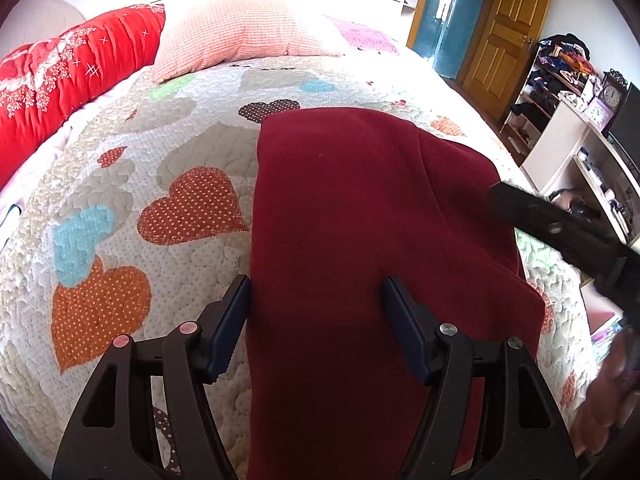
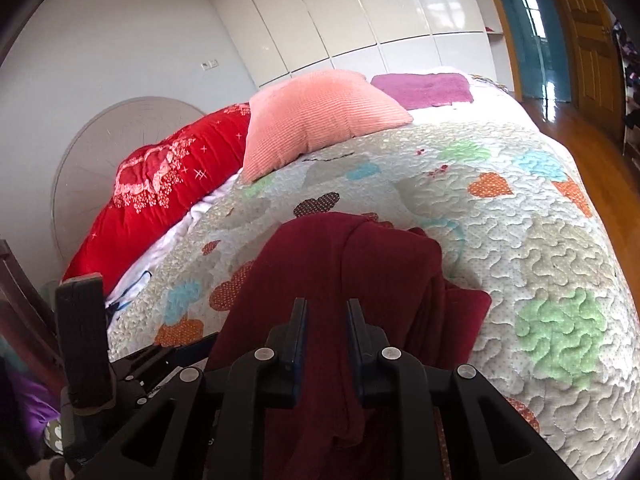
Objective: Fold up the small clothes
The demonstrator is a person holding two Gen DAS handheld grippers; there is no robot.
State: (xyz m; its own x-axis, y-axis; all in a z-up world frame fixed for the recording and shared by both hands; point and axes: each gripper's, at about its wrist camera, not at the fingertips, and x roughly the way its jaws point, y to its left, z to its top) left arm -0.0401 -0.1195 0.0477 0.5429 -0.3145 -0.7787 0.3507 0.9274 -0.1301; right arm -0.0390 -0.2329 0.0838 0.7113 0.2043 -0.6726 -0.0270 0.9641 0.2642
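Quilt (image 2: 520, 240) (heart-patched) covers bed beside wardrobe (image 2: 360, 12).

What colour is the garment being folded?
Dark maroon fleece garment, plain; clearest in the left wrist view.

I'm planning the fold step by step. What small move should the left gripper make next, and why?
Probably close the left gripper on the dark red garment: its jaws stand wide open over the cloth's near left edge, gripping nothing, while the right gripper has its jaws narrowed around a bunched part of it.
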